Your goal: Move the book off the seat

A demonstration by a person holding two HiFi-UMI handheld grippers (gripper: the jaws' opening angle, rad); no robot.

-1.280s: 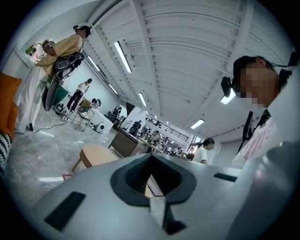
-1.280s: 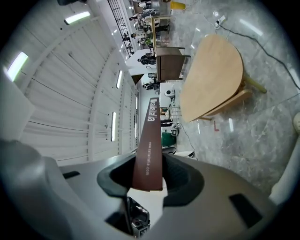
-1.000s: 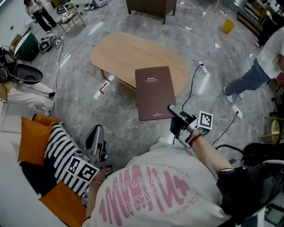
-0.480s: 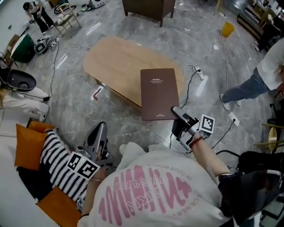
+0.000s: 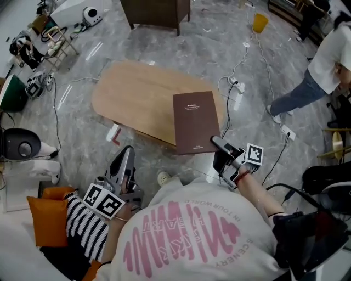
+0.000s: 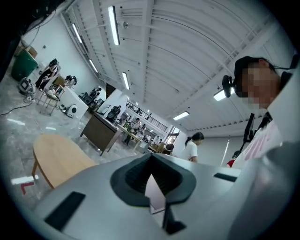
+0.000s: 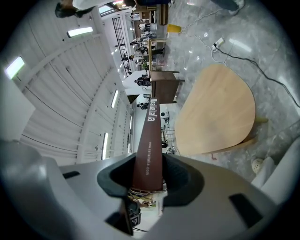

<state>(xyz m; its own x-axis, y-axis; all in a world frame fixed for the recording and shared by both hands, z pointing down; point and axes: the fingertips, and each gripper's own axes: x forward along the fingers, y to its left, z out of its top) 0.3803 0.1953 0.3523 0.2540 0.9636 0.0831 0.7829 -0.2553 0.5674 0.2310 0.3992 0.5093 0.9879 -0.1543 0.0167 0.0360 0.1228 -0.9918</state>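
Observation:
A brown book (image 5: 196,122) lies flat over the near right end of the oval wooden table (image 5: 137,96), its near edge overhanging. I cannot tell whether it touches the tabletop. My right gripper (image 5: 215,142) is shut on the book's near corner. In the right gripper view the book's (image 7: 149,140) spine runs up from between the pads of the right gripper (image 7: 147,176), with the table (image 7: 218,110) to the right. My left gripper (image 5: 125,158) is held low at the left, shut and holding nothing. The left gripper (image 6: 152,185) points toward the table (image 6: 58,157).
An orange cushion (image 5: 48,222) and a striped cushion (image 5: 88,233) lie on the seat at lower left. Cables and a power strip (image 5: 236,85) cross the floor right of the table. A person (image 5: 318,71) stands at right. A dark cabinet (image 5: 156,10) stands behind the table.
The right gripper has carried the book a little further over the table's end. The left gripper has swung away from the striped cushion toward the table.

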